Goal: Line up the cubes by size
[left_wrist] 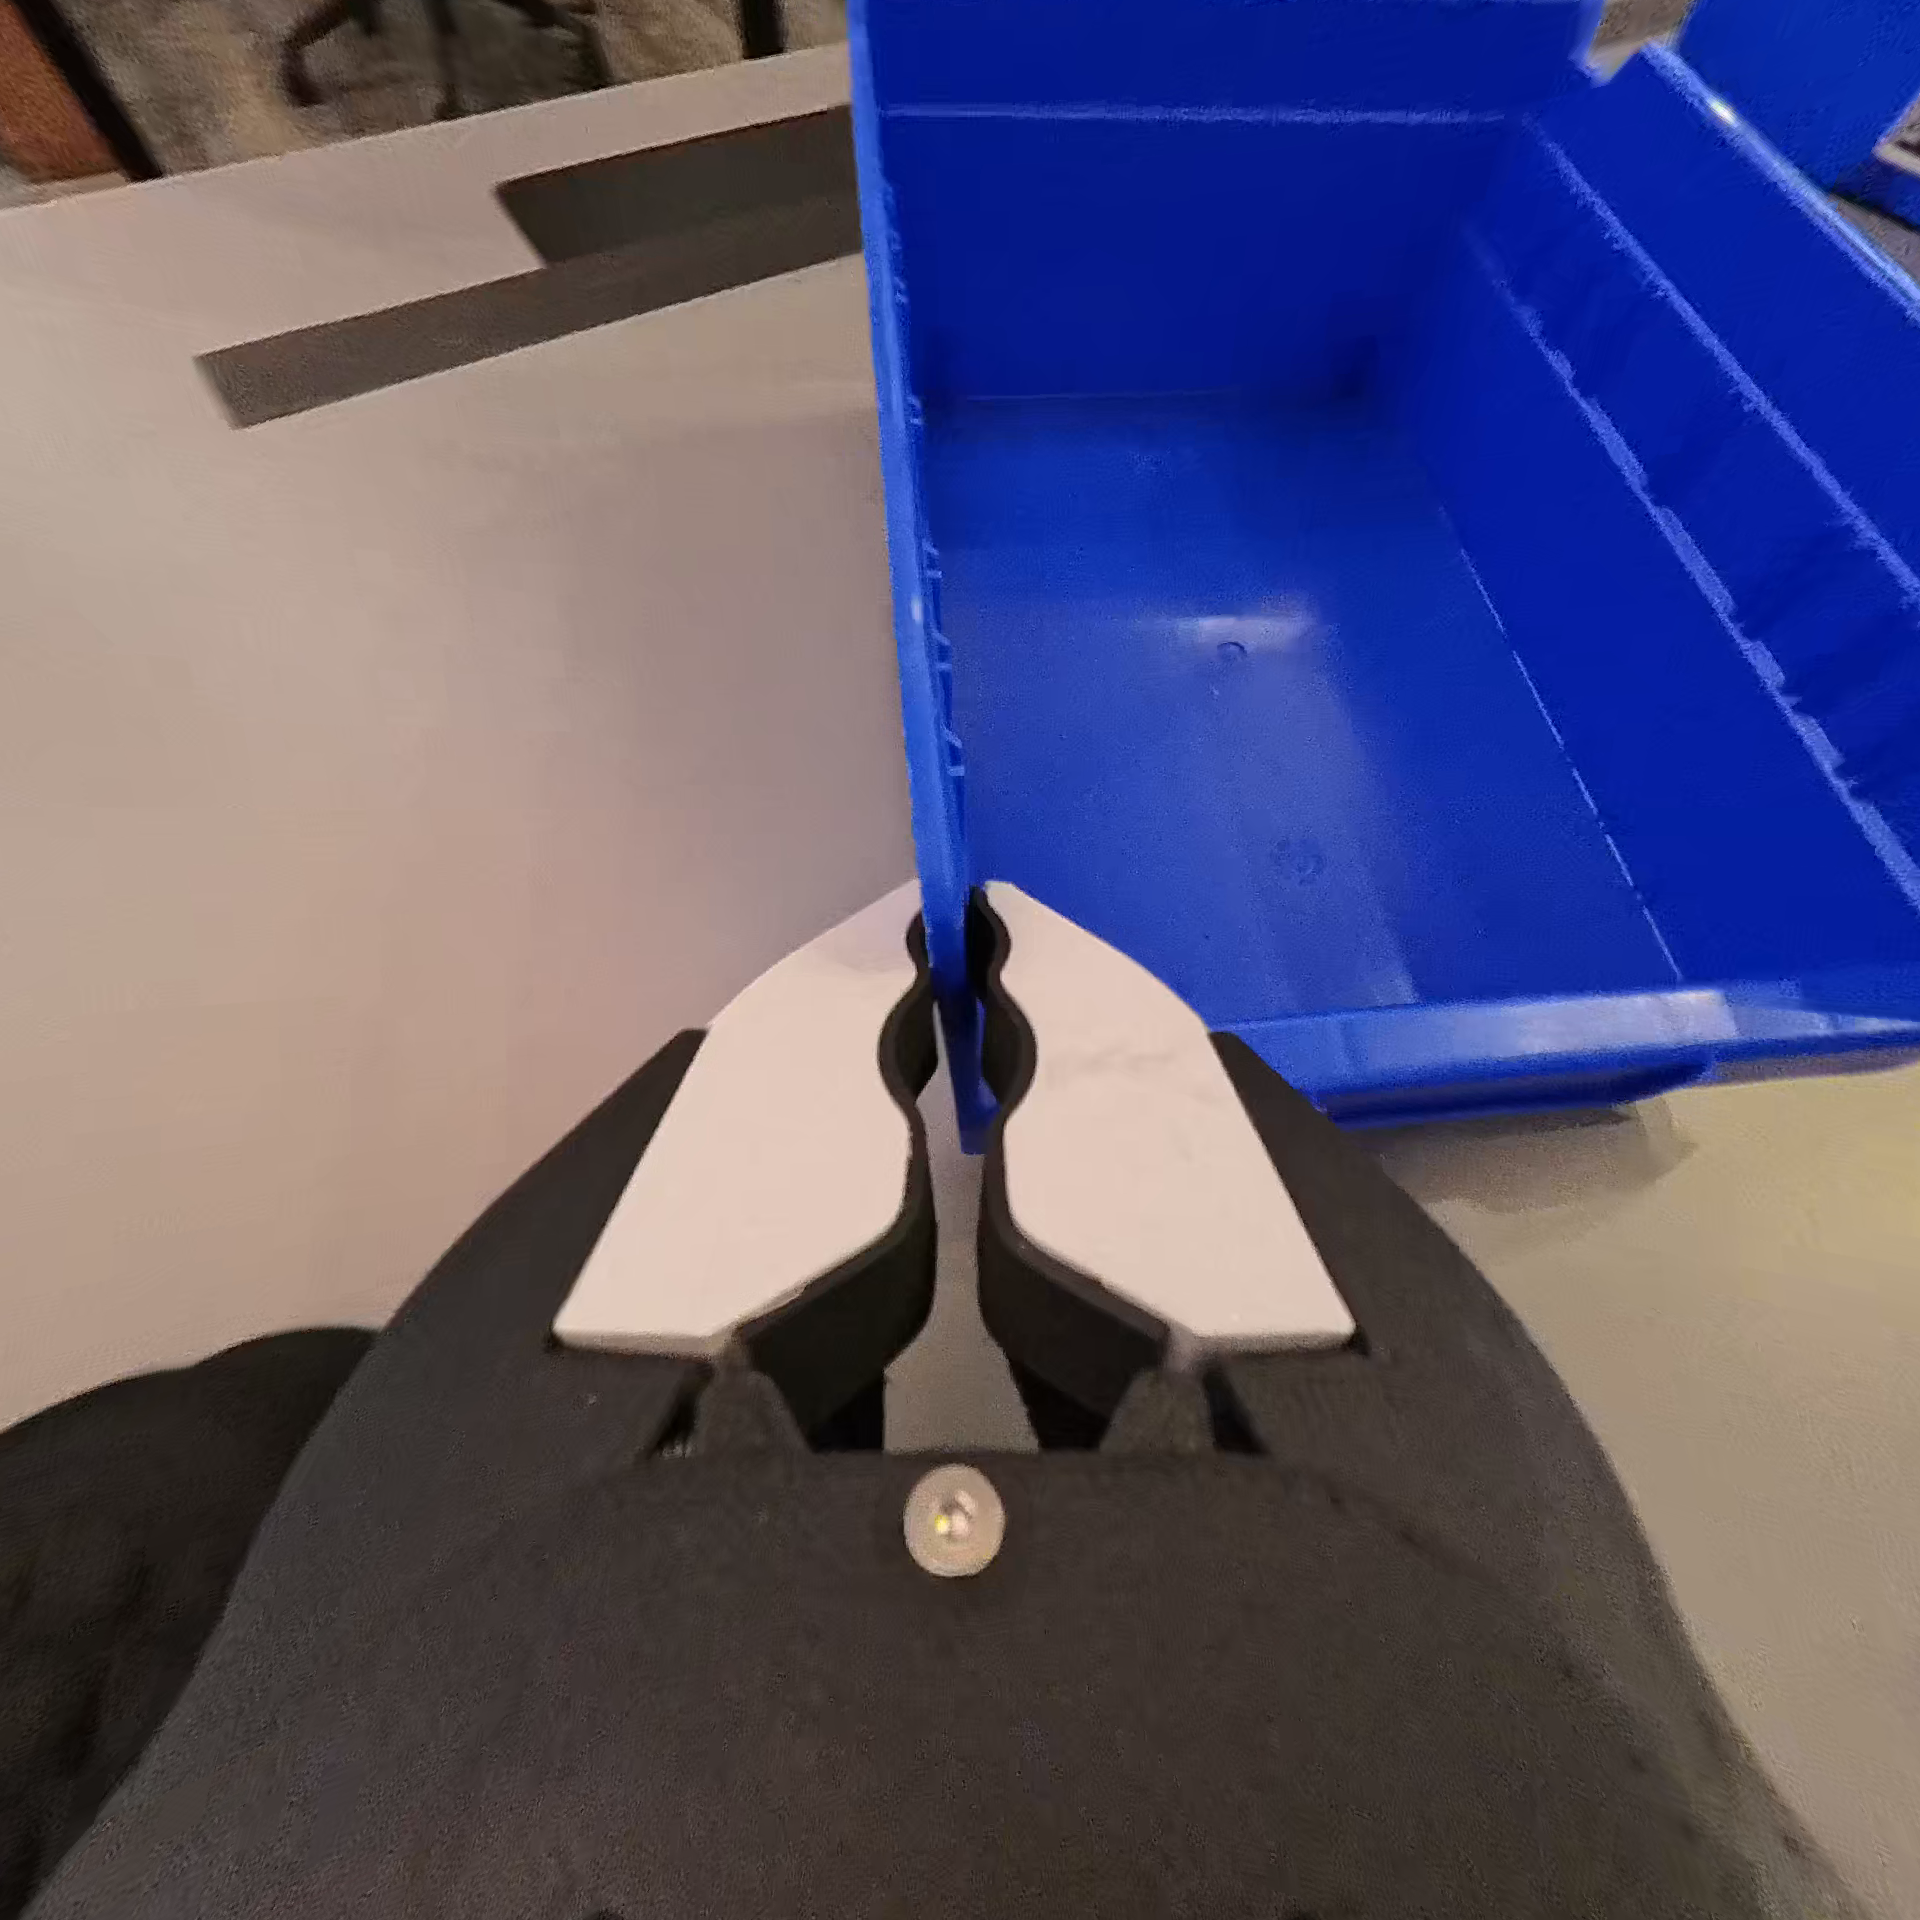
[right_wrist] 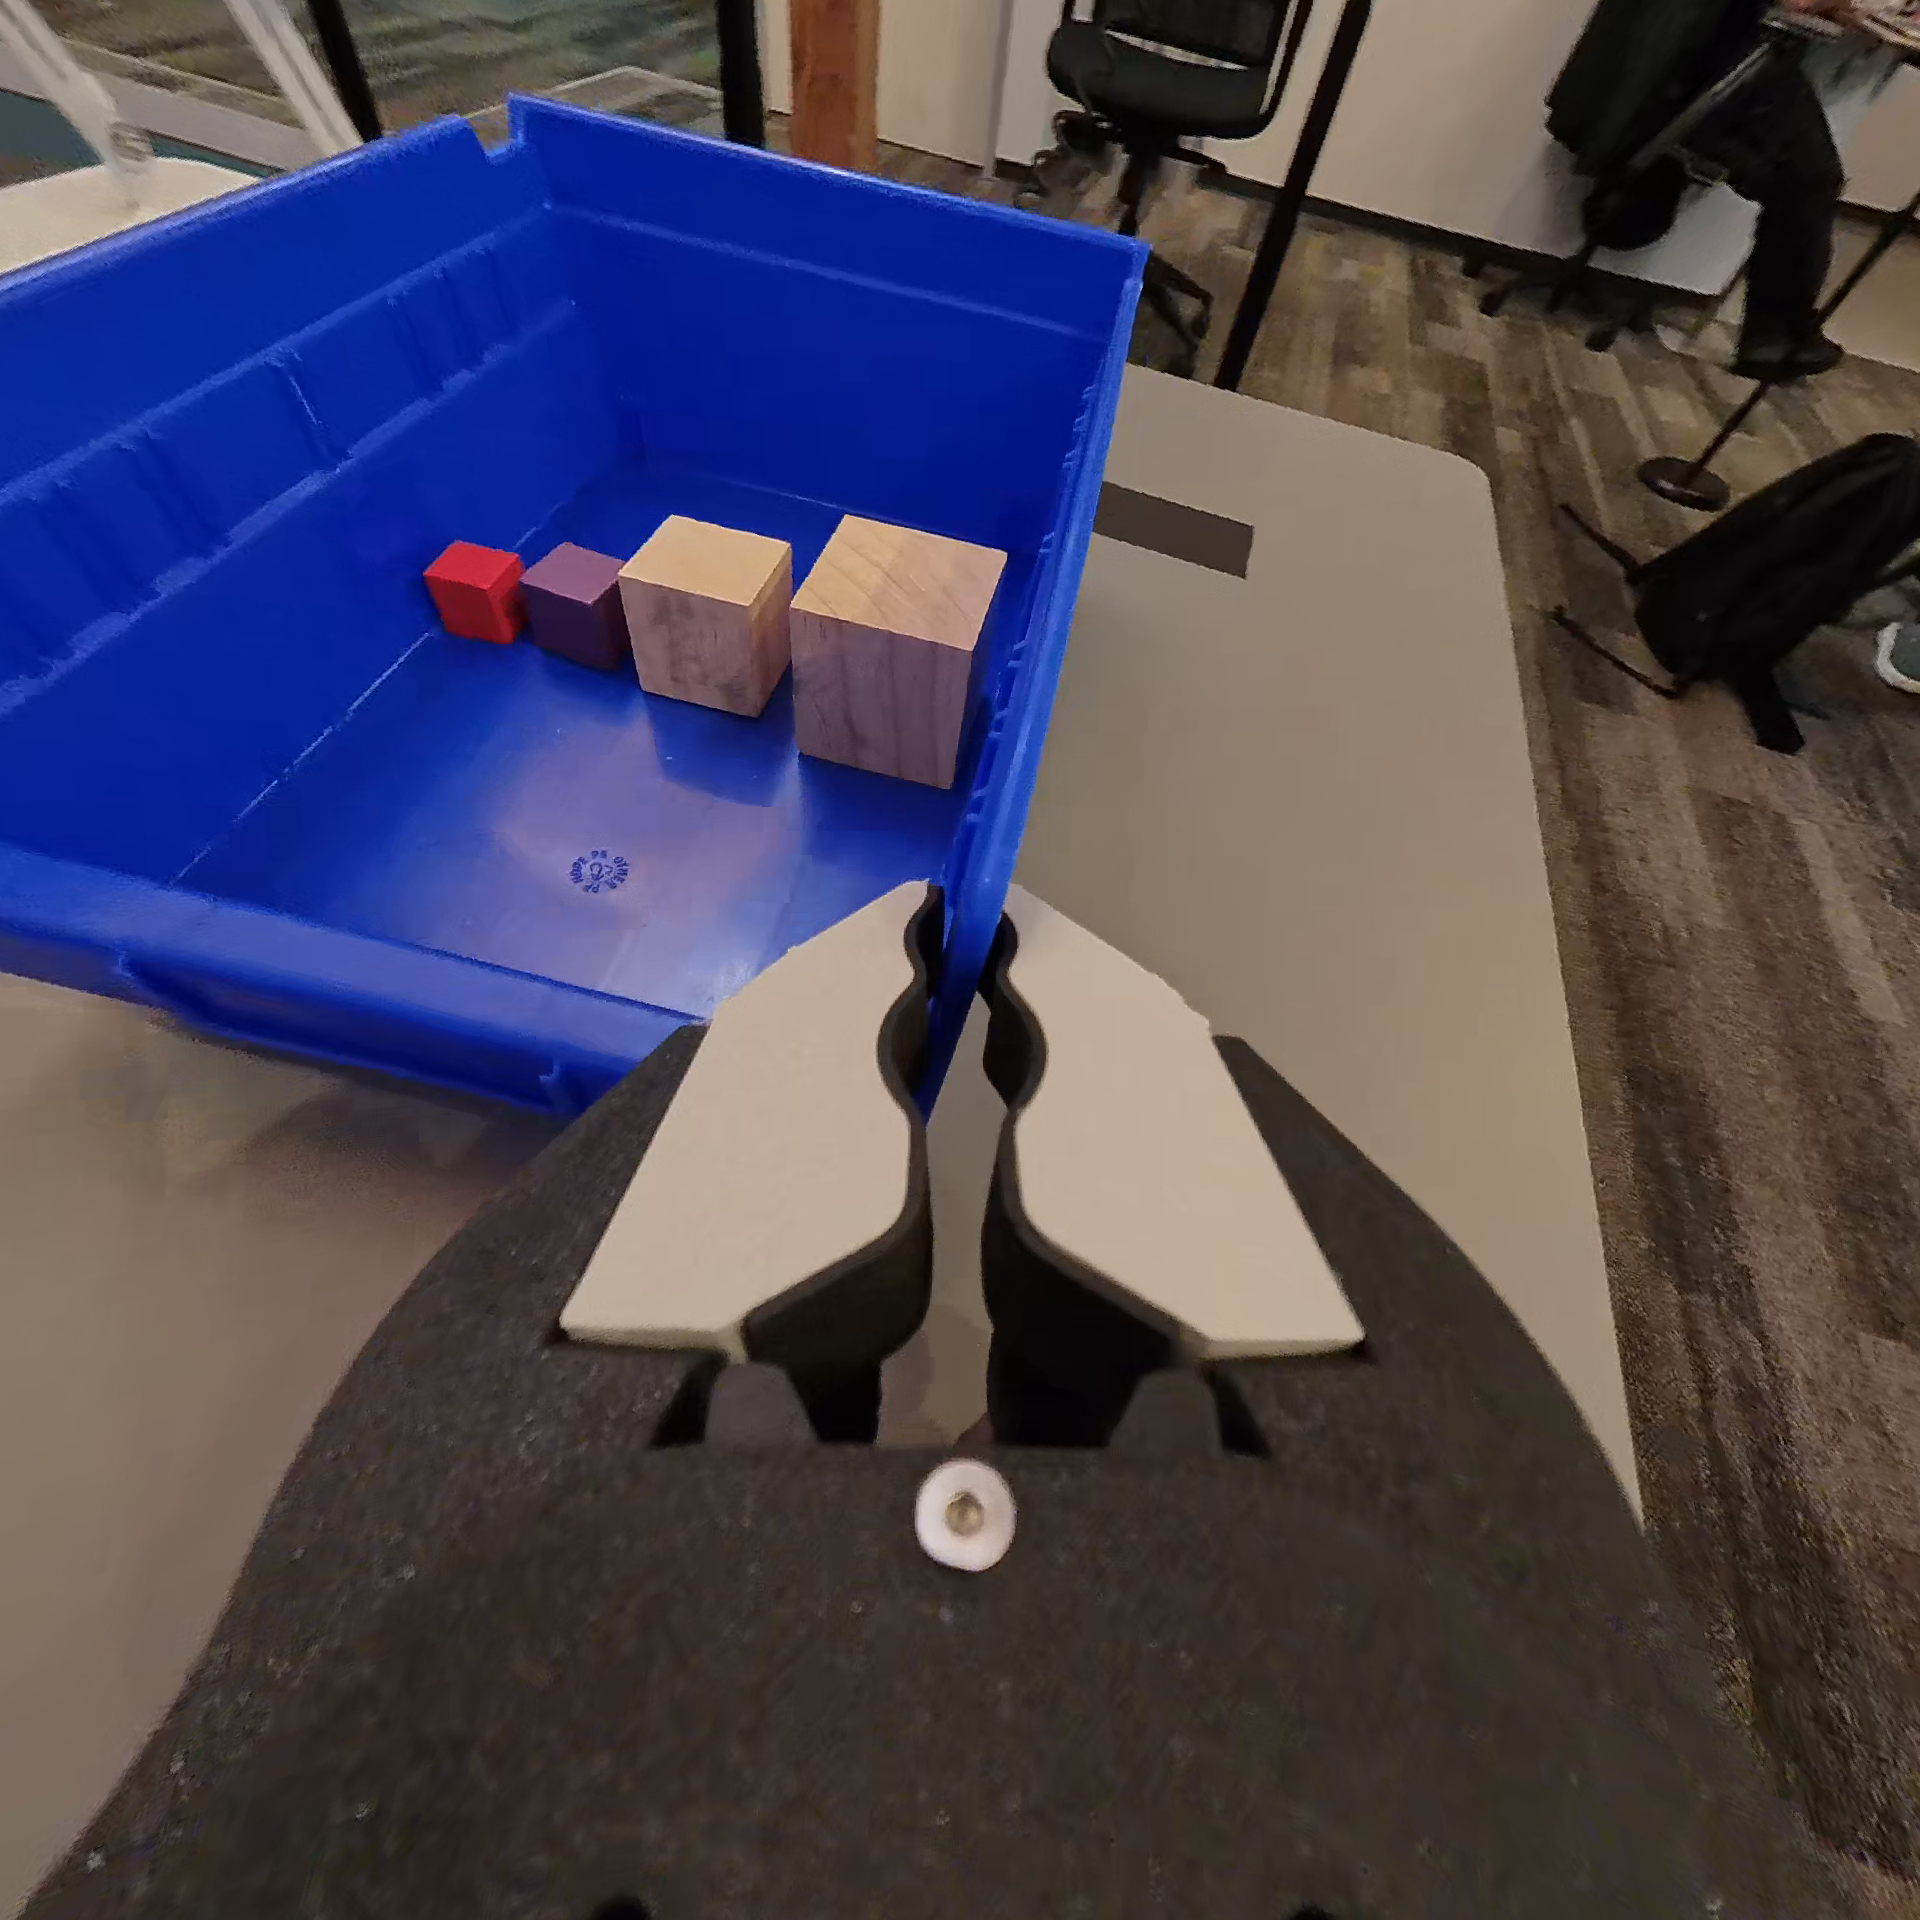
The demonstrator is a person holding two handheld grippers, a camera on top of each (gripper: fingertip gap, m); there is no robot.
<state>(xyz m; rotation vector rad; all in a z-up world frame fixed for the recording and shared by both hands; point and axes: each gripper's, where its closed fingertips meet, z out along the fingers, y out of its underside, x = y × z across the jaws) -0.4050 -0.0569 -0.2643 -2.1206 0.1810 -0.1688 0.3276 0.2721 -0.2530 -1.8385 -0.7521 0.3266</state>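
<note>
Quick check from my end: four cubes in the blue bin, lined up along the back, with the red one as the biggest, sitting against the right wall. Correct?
Not quite. The red cube is the smallest, at the left end of the row. The biggest, by the blue bin's right wall, is the large wooden cube. Between them stand the purple cube and the smaller wooden cube. The right wrist view shows it.

one blue bin [right_wrist: 312,436], four cubes in it: one red [right_wrist: 475,605], one purple [right_wrist: 575,605], two plain wood [right_wrist: 710,615].
</note>
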